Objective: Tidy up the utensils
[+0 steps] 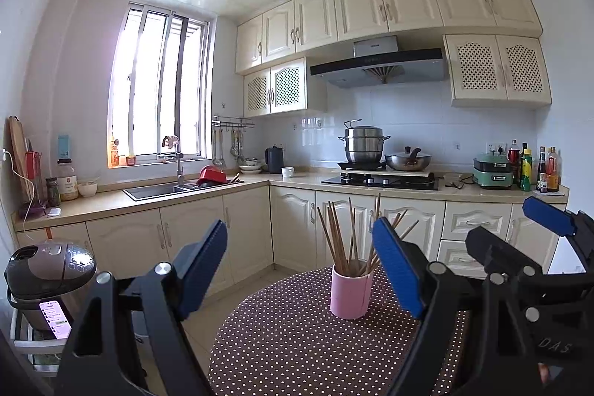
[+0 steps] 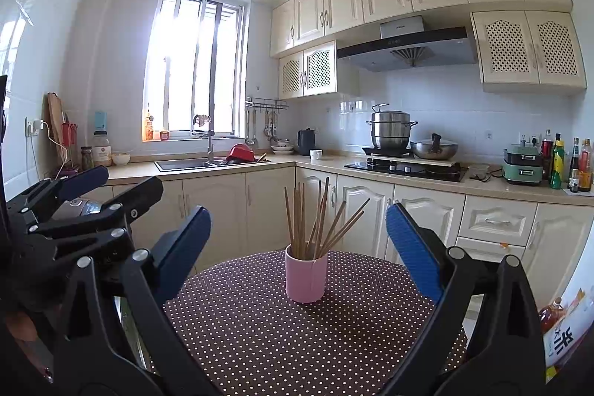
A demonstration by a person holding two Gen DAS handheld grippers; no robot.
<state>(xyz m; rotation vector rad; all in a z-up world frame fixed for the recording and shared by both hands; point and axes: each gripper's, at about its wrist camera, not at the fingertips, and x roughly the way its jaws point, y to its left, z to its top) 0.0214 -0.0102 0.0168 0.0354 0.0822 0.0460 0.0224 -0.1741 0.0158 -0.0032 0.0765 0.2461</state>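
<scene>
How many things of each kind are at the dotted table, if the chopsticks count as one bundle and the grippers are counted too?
Pink cup: 1
Chopstick bundle: 1
Grippers: 2, the left gripper and the right gripper, both open
Total: 4

- One pink cup (image 2: 306, 279) on my one dotted table (image 2: 297, 340).
- About a dozen chopsticks (image 2: 315, 221) in it; exact count unclear.
- Two grippers: my left (image 1: 300, 266), my right (image 2: 299, 247).
- Two pots on the stove: one steamer (image 2: 389, 130), one wok (image 2: 434, 148).
- One kettle (image 2: 306, 140).
</scene>
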